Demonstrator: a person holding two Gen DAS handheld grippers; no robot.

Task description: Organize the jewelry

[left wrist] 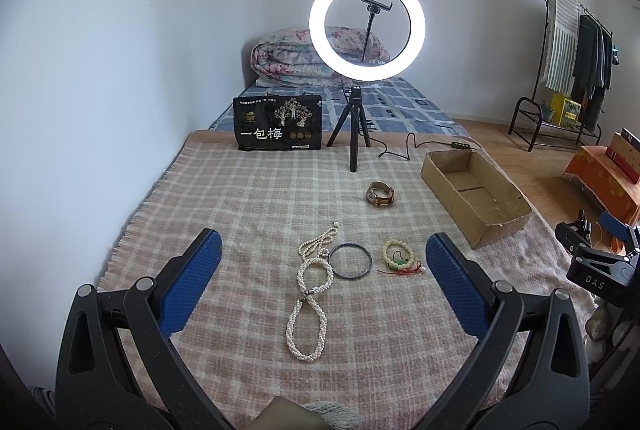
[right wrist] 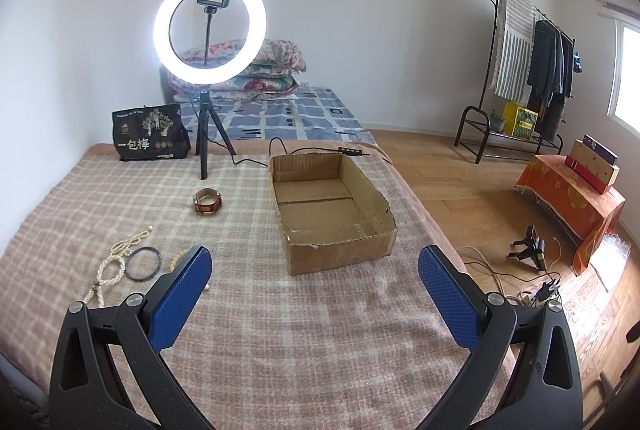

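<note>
On the plaid blanket (left wrist: 248,198) lie a long white pearl necklace (left wrist: 310,294), a dark bangle (left wrist: 351,261), a pale bead bracelet with red cord (left wrist: 398,256) and a brown-strap watch (left wrist: 380,194). My left gripper (left wrist: 324,254) is open above the necklace and bangle, empty. My right gripper (right wrist: 314,266) is open and empty, just in front of the empty cardboard box (right wrist: 332,206). The right wrist view also shows the watch (right wrist: 208,201), the bangle (right wrist: 144,264) and the necklace (right wrist: 114,264); the bead bracelet is mostly hidden behind my left finger there.
A lit ring light on a tripod (left wrist: 366,26) and a black snack bag (left wrist: 278,124) stand at the blanket's far end. The light's cable (right wrist: 280,150) runs behind the box. Folded quilts (left wrist: 288,58), a clothes rack (right wrist: 528,62) and floor clutter (right wrist: 532,250) lie beyond.
</note>
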